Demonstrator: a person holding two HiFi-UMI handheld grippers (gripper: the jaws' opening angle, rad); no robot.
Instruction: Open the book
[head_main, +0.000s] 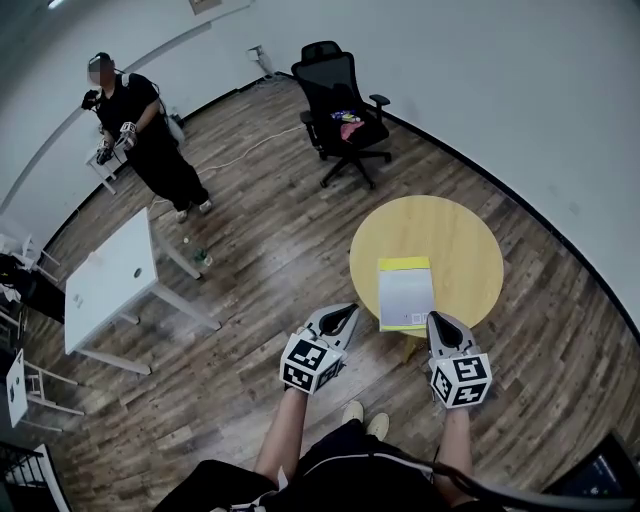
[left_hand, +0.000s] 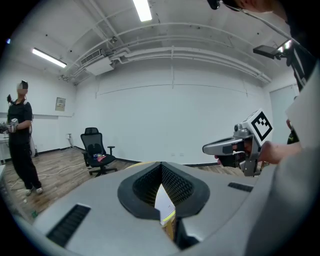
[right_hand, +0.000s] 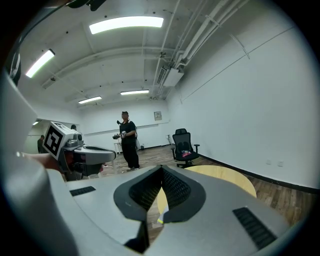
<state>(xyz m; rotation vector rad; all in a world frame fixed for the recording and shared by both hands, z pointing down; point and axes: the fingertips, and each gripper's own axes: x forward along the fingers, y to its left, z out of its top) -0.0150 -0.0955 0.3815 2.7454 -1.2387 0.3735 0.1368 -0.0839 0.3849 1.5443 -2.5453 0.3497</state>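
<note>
A closed book (head_main: 405, 292) with a yellow cover and a pale front lies on the near side of the round wooden table (head_main: 450, 225). My left gripper (head_main: 345, 316) hovers just left of the book, off the table's near-left edge, jaws shut and empty. On the other side, my right gripper (head_main: 439, 322) sits at the book's near right corner, also shut and empty. A sliver of the book (left_hand: 165, 206) shows between the pads in the left gripper view, with the right gripper (left_hand: 210, 148) off to the right. In the right gripper view, the table (right_hand: 225, 175) lies ahead.
A black office chair (head_main: 342, 110) with colourful items on its seat stands beyond the table. A person in black (head_main: 140, 135) stands at the far left. A white desk (head_main: 105, 280) is at left, with a small bottle (head_main: 200, 257) on the wooden floor beside it.
</note>
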